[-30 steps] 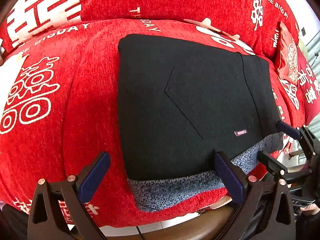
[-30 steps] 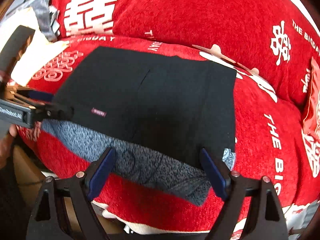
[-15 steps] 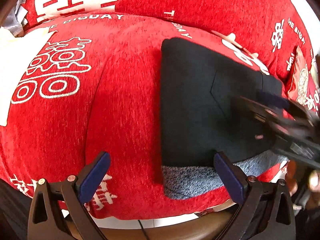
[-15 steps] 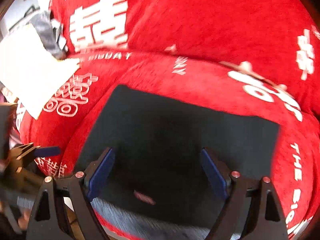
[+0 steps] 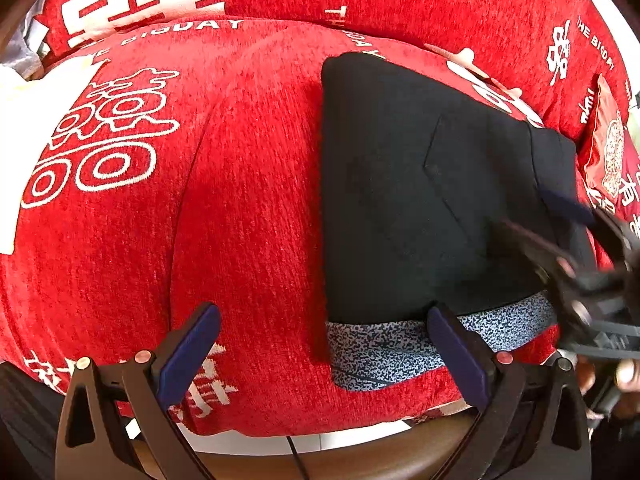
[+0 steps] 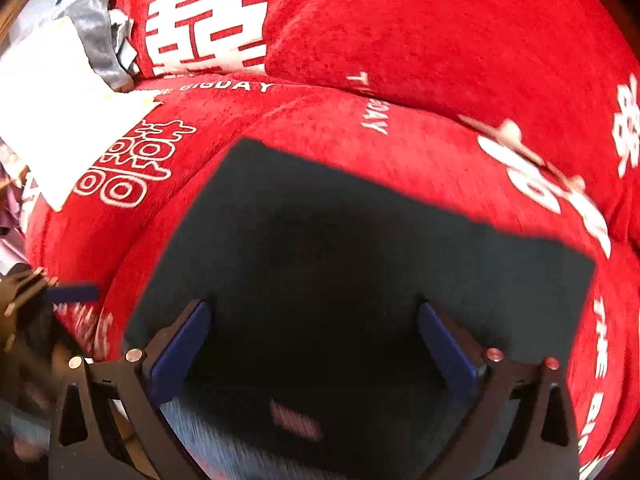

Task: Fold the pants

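Note:
Black pants (image 5: pixel 420 200) lie folded into a flat rectangle on the red sofa seat (image 5: pixel 240 200), with a grey speckled lining strip (image 5: pixel 400 348) showing along the near edge. My left gripper (image 5: pixel 324 336) is open and empty, hovering at the pants' near left corner. My right gripper (image 6: pixel 312 332) is open and empty, low over the middle of the pants (image 6: pixel 360 260); a small red label (image 6: pixel 296 418) lies between its fingers. The right gripper also shows blurred in the left wrist view (image 5: pixel 580 276).
The red sofa backrest (image 6: pixel 400 32) with white characters rises behind. A white sheet (image 6: pixel 52 92) and crumpled grey cloth (image 6: pixel 100 36) lie at far left. A red cushion (image 5: pixel 604 148) sits at right. The sofa's front edge and a brown surface (image 5: pixel 320 464) are below.
The right gripper moved forward and down over the pants. The left gripper shifted left, so the pants now sit right of its centre. Both stayed open.

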The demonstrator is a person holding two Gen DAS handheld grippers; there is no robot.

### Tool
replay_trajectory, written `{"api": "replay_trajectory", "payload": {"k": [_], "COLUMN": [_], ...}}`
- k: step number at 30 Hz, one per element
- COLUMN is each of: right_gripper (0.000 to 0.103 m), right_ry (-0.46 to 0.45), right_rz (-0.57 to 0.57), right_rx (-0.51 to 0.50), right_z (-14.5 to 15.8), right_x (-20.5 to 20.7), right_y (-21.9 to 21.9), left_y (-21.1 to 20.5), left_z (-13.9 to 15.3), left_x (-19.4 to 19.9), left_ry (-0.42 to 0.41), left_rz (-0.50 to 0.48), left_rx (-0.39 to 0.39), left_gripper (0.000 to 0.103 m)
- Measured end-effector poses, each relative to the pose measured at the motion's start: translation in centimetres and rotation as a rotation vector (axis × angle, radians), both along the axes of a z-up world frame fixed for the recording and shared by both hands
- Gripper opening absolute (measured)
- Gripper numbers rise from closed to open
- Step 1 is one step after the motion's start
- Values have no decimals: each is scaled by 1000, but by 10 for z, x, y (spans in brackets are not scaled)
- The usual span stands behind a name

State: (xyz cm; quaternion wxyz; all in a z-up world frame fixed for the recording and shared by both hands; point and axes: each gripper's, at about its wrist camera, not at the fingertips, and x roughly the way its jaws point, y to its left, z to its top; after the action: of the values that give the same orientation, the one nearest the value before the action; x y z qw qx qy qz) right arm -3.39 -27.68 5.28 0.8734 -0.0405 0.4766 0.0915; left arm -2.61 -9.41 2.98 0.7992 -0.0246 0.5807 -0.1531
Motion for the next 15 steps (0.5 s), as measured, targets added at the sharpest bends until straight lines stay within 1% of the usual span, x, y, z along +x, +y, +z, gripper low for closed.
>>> {"api": "replay_trajectory", "payload": {"k": [2, 4, 5, 8, 10, 12, 15], "right_gripper": [102, 102, 102, 102, 103, 103, 103], "right_ry": [-4, -12, 1, -18, -18, -18, -53], "right_rz": [-21, -11, -6, 37, 51, 42, -17], "right_rx": [-45, -31, -47, -158, -192, -163, -86], "right_z": [-2, -1, -3, -3, 1, 11, 30], "right_x": [-17, -34, -43, -64, -71, -74, -77], "right_y": [-10, -18, -20, -14, -13, -19, -40], "left_y": [-2, -4, -4, -8, -12, -15, -24], "left_z": [0, 2, 3, 6, 12, 19, 30], "left_x": [0, -1, -1, -3, -5, -6, -7], "left_ry": [-3, -14, -16, -35, -65, -93, -129], "left_rz": [-2, -4, -7, -9, -14, -23, -49], "left_rx": [7, 18, 23, 48, 77, 92, 96], "left_gripper": [103, 103, 103, 103, 103, 103, 103]}}
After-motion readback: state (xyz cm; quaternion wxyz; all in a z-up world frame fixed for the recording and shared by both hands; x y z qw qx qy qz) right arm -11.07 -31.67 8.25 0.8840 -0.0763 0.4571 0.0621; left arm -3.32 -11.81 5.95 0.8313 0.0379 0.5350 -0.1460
